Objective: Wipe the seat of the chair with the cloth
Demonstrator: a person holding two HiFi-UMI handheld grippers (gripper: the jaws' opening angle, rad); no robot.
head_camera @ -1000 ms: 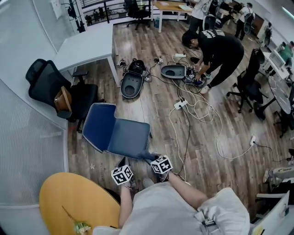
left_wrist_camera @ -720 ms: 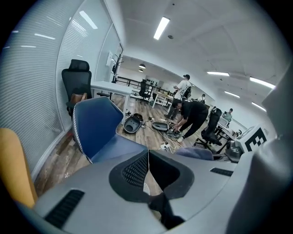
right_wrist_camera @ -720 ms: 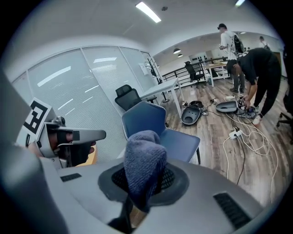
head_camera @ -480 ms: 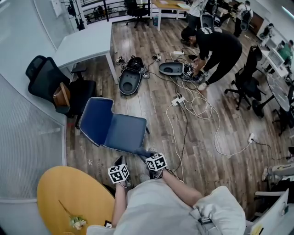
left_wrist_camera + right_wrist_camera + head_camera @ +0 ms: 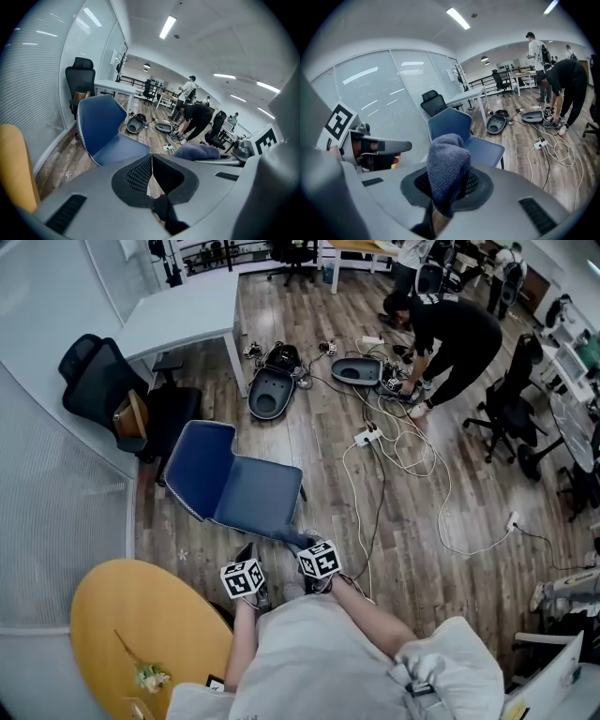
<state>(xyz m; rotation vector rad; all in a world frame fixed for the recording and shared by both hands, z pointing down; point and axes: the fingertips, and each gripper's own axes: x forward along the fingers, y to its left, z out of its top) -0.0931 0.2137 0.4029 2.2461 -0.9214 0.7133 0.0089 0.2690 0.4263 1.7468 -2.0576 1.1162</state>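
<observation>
Right gripper [image 5: 446, 192]: we pinch the cloth [image 5: 449, 164] tight in it;
Left gripper [image 5: 151, 171]: squeezed closed, with nothing in it;
Chair [image 5: 253, 504]: blue; it stands on the wood floor [image 5: 319, 456] in front of us;
Cloth: grey-blue; up by the seat's front edge

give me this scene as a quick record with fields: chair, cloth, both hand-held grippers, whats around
chair: blue chair, upright, seat bare
cloth: dark blue cloth, bunched, near the seat's front edge
cloth on seat: cannot tell if it touches
right: right hand-held gripper shut on the cloth
left: left hand-held gripper jaws together, nothing between them, beside the right one
around: yellow table, black office chair, person bent over cables
</observation>
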